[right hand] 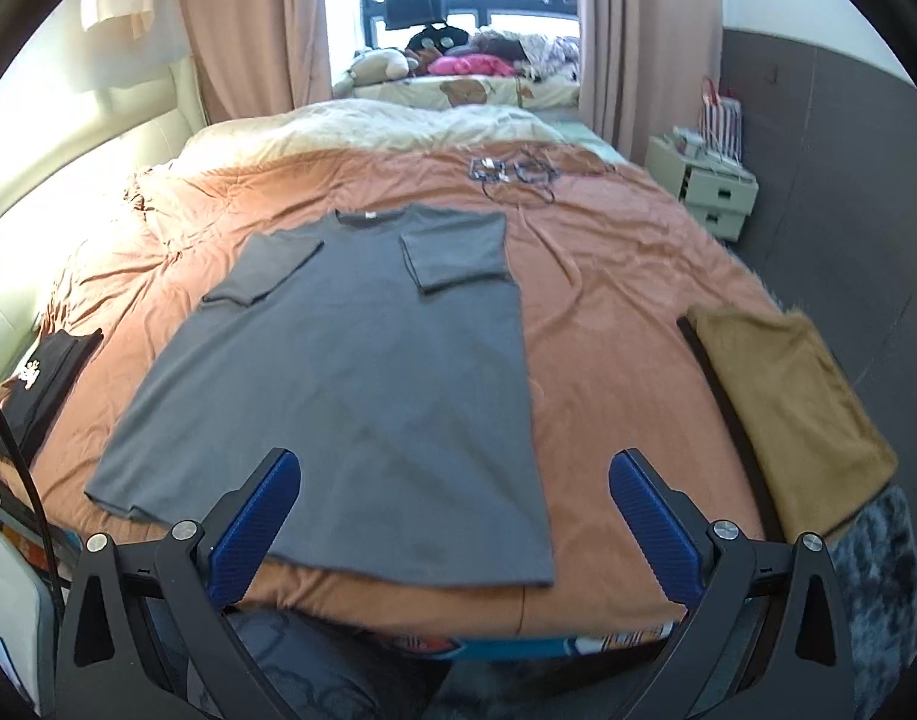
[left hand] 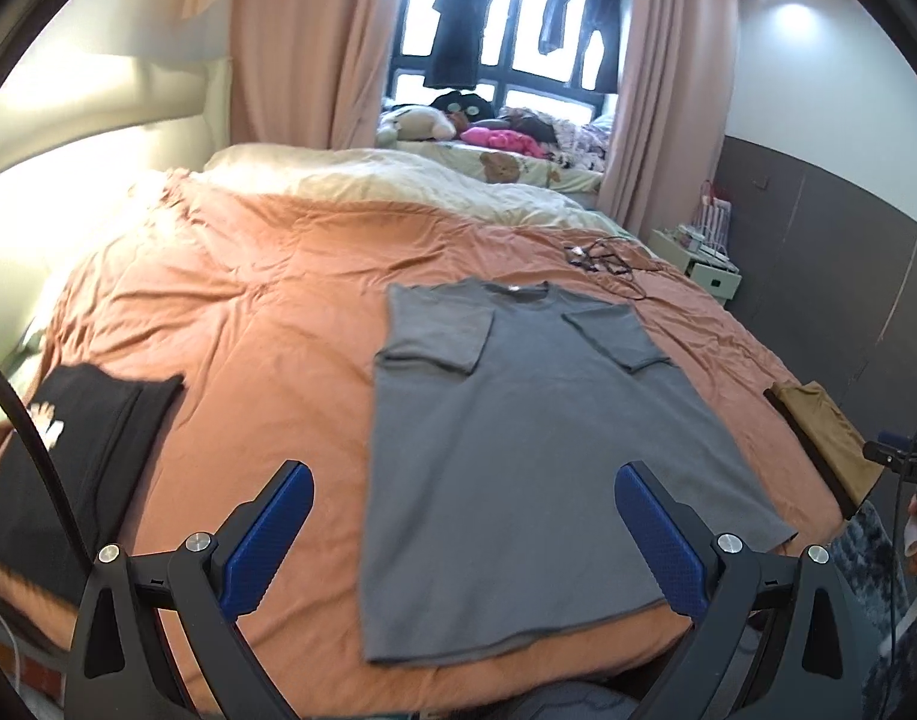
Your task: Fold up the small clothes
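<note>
A grey T-shirt (left hand: 518, 432) lies flat on the orange bed cover (left hand: 248, 312), collar at the far end, both sleeves folded in onto the chest. It also shows in the right wrist view (right hand: 350, 372). My left gripper (left hand: 464, 534) is open and empty, hovering over the shirt's near hem. My right gripper (right hand: 455, 522) is open and empty above the hem's right corner, near the bed's front edge.
A folded black garment (left hand: 80, 450) with a white print lies at the left edge of the bed. A folded tan garment (right hand: 782, 396) lies at the right. Tangled cables (right hand: 512, 171) lie beyond the shirt. A small drawer unit (right hand: 704, 180) stands right of the bed.
</note>
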Available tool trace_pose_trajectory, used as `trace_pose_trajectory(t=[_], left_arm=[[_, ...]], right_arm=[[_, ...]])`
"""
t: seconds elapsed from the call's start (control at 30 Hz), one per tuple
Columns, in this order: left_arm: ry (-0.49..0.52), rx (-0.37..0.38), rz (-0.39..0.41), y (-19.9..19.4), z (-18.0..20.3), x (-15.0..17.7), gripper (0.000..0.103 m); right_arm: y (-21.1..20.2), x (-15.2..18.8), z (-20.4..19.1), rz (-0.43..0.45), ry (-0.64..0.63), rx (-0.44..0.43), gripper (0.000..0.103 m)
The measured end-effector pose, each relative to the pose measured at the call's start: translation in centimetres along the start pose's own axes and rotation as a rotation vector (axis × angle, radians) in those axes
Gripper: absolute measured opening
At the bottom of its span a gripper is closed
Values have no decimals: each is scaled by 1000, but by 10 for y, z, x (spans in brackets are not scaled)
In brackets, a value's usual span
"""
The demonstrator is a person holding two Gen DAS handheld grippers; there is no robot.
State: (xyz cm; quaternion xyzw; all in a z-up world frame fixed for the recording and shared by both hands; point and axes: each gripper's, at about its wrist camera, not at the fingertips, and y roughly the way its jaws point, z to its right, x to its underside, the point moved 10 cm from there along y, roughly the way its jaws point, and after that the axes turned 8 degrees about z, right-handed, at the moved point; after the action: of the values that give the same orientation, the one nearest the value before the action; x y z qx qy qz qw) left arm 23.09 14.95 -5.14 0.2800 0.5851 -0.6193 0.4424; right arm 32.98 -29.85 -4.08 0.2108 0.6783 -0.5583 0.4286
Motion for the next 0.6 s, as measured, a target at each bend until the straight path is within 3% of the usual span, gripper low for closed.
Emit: trace_pose_trajectory(t=[0.37, 0.6], left_arm=[[-91, -24, -92, -7, -55, 66, 98], [-247, 6, -167, 10, -76, 108, 77]], right_arm=[[3, 30, 16, -28, 48, -34, 103], [19, 55, 30, -40, 162, -71, 103]])
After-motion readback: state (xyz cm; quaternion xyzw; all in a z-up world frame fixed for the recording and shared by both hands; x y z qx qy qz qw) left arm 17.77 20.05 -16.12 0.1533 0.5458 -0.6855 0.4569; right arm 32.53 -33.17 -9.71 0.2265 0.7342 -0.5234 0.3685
